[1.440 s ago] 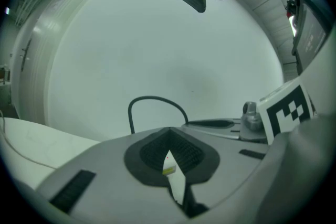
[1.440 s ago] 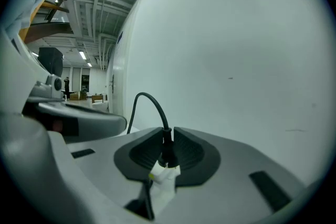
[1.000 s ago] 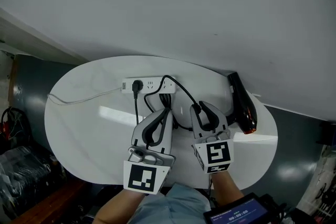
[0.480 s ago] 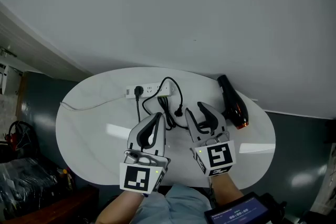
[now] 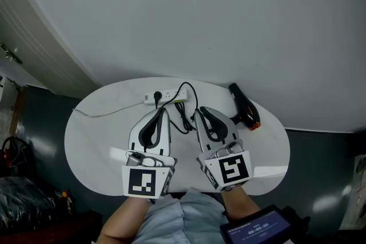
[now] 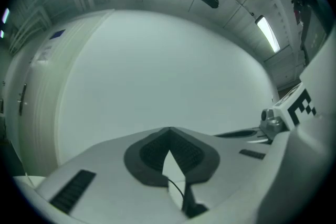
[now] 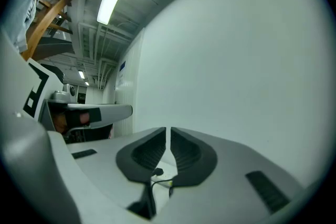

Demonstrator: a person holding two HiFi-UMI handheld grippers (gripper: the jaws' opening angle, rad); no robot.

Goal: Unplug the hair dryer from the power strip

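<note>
Head view: the power strip (image 5: 168, 97) is being shown lying on the white surface (image 5: 91, 140), just beyond the tips of both hand-held grippers, with its long axis running left to right across the picture. A black plug (image 5: 157, 96) is being carried in a socket toward the strip's left end. The left hand-held gripper (image 5: 159, 112) is being held with its jaws closed tip to tip on nothing, just short of that plug, and is being judged the nearer one for a pull. The right hand-held gripper (image 5: 199, 111), whose jaws have just been closing and are now all but together with nothing between them, is being held off the strip's right end. The hair dryer (image 5: 242, 104) is being shown to the right of that gripper and apart from it, its long axis diagonal and its orange end pointing toward the near right edge. A black cord (image 5: 186, 86) is being seen arching from the strip and trailing between the grippers. Which cord is feeding the seated plug cannot be told.
</note>
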